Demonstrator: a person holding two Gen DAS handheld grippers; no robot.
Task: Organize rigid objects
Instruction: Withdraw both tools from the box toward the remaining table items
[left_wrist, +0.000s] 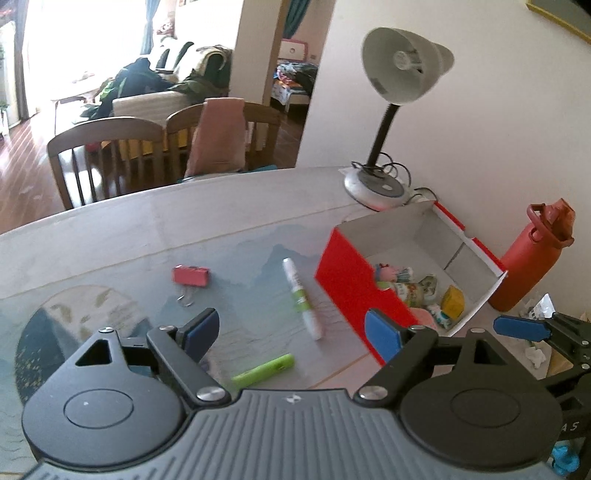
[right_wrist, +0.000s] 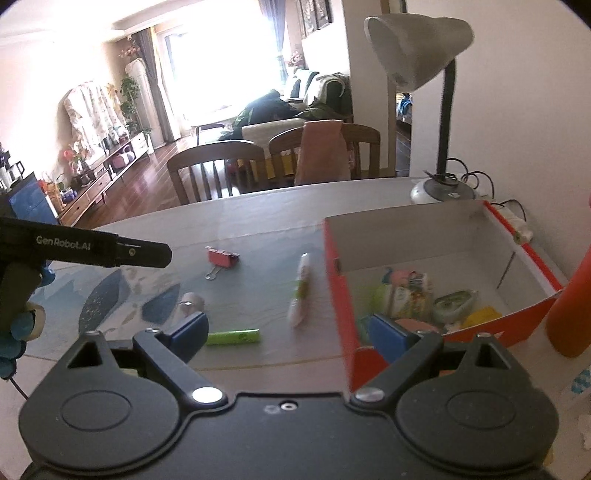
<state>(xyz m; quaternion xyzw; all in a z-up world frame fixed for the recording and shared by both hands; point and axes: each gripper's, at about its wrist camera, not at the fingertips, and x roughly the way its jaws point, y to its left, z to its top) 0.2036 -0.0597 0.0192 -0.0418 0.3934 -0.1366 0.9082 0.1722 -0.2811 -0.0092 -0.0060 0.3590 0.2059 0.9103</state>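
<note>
A red box (left_wrist: 347, 280) with a white inside stands on the table and holds several small toys and packets (left_wrist: 417, 288). On the mat left of it lie a white and green tube (left_wrist: 301, 295), a green stick (left_wrist: 264, 371) and a red binder clip (left_wrist: 190, 276). My left gripper (left_wrist: 291, 332) is open and empty above the green stick. My right gripper (right_wrist: 291, 332) is open and empty, straddling the box's near left wall (right_wrist: 340, 295). The tube (right_wrist: 301, 291), green stick (right_wrist: 232, 337) and clip (right_wrist: 221, 257) also show in the right wrist view.
A white desk lamp (left_wrist: 391, 110) stands behind the box by the wall, with cables at its base. A red water bottle (left_wrist: 532, 258) stands right of the box. Wooden chairs (left_wrist: 110, 155) line the table's far edge. A small pale object (right_wrist: 192, 302) lies on the mat.
</note>
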